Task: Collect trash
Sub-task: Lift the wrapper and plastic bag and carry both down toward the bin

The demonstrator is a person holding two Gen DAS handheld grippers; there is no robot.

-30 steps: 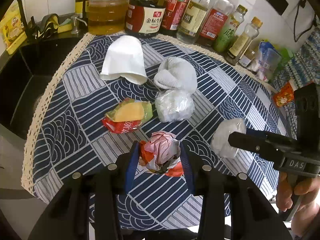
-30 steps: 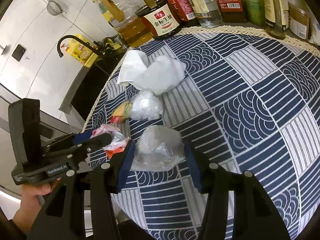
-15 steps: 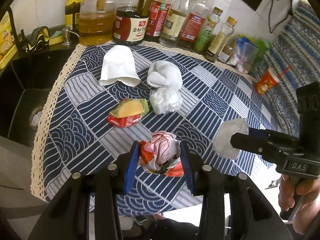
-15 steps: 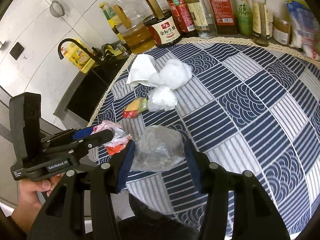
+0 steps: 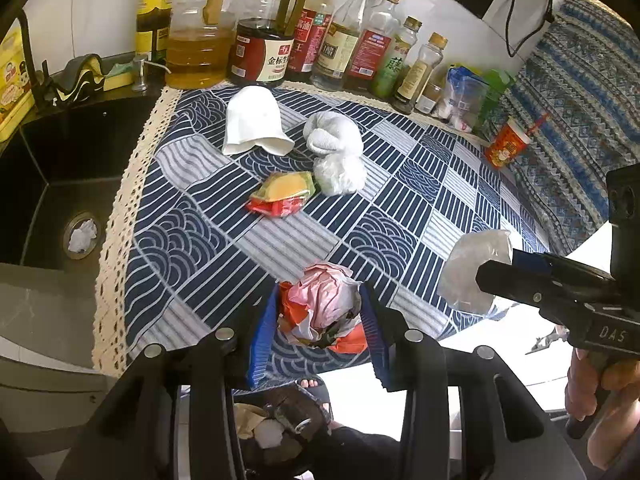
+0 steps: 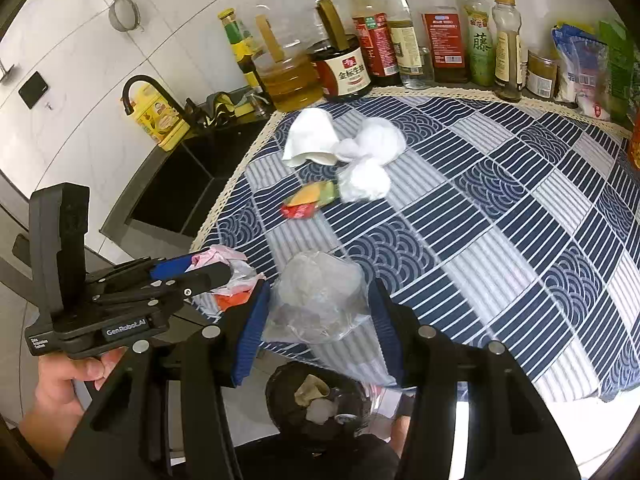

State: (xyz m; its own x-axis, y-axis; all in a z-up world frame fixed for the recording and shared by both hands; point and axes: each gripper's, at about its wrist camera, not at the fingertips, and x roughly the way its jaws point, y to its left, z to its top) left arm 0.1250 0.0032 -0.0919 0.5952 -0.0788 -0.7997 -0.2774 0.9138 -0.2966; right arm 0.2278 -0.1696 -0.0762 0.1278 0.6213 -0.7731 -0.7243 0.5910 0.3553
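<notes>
I have my left gripper [image 5: 320, 312] clamped on the crumpled pink wrapper [image 5: 324, 300] and my right gripper [image 6: 320, 304] on the clear plastic wad [image 6: 320, 292], both lifted off the table edge above the dark bin [image 6: 320, 404], so next I judge release over it.

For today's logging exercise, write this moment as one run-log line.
left tongs: shut on crumpled pink-red wrapper | right tongs: shut on clear crumpled plastic bag | black trash bin: below
</notes>
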